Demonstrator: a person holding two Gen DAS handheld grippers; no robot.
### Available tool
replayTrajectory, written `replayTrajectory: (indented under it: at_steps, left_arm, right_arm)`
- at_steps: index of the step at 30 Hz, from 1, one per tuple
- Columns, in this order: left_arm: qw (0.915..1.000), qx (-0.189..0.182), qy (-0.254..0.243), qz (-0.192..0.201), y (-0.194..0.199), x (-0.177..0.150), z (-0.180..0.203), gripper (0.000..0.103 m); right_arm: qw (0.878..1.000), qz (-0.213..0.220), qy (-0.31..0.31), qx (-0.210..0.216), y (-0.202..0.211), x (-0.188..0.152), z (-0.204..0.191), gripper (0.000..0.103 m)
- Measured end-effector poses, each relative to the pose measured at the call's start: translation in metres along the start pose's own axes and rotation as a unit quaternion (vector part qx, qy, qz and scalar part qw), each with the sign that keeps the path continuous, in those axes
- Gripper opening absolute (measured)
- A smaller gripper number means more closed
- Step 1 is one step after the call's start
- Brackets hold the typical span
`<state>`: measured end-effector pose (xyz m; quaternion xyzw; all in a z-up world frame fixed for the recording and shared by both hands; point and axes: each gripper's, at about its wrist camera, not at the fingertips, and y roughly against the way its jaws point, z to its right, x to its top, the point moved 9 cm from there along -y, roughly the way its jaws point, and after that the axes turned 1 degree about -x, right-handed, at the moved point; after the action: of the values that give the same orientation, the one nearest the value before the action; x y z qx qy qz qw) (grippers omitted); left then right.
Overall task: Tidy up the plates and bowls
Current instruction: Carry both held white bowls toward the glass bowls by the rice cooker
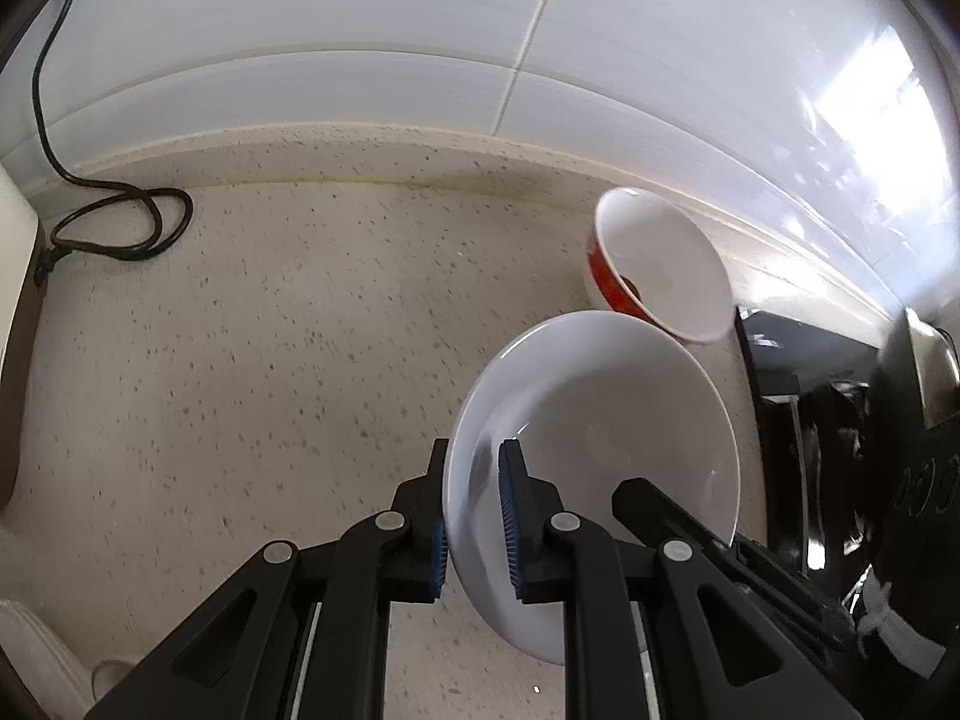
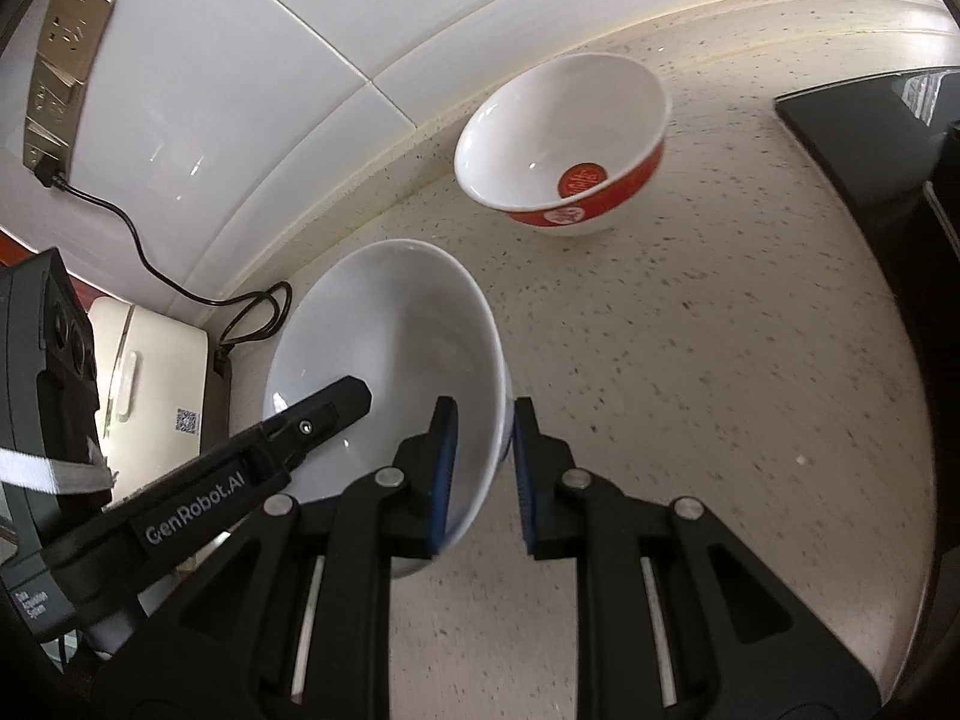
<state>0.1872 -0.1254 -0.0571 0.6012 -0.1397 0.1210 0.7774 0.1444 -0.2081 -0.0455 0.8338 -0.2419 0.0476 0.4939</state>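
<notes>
A plain white bowl (image 1: 600, 420) (image 2: 390, 348) hangs tilted over the speckled counter (image 1: 270, 330), gripped from both sides. My left gripper (image 1: 475, 462) is shut on its near rim, one pad inside and one outside. On the opposite rim my right gripper (image 2: 486, 420) is shut in the same way. In each view the other gripper's black finger (image 1: 654, 510) (image 2: 324, 414) reaches into the bowl. A white bowl with a red band (image 1: 660, 264) (image 2: 564, 144) stands on the counter by the wall, beyond the held bowl.
A white tiled wall (image 1: 420, 30) runs behind the counter. A black cable (image 1: 120, 222) lies coiled at the back left, plugged into a wall socket (image 2: 66, 60). A cream appliance (image 2: 156, 372) stands at the left. A black hob (image 2: 870, 138) borders the right.
</notes>
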Motion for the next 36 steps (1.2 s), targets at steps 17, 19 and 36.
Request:
replayTrajectory:
  at_steps: [17,19,36]
  left_arm:
    - [0.9993,-0.008,-0.021,0.028,0.061,-0.057,0.005,0.016]
    - [0.9993,-0.007,-0.017,0.031,0.067,-0.064,-0.001,0.016]
    - [0.9972,0.010,0.052,0.052,0.111,-0.113,-0.073,0.016]
  right_arm:
    - [0.999,-0.015,0.027,0.015,0.034,-0.047,-0.017,0.021]
    - [0.999,-0.019,0.035,0.017,0.037,-0.053,-0.022,0.022]
    - [0.989,-0.065,0.127,0.048,0.024,-0.103,-0.095,0.022]
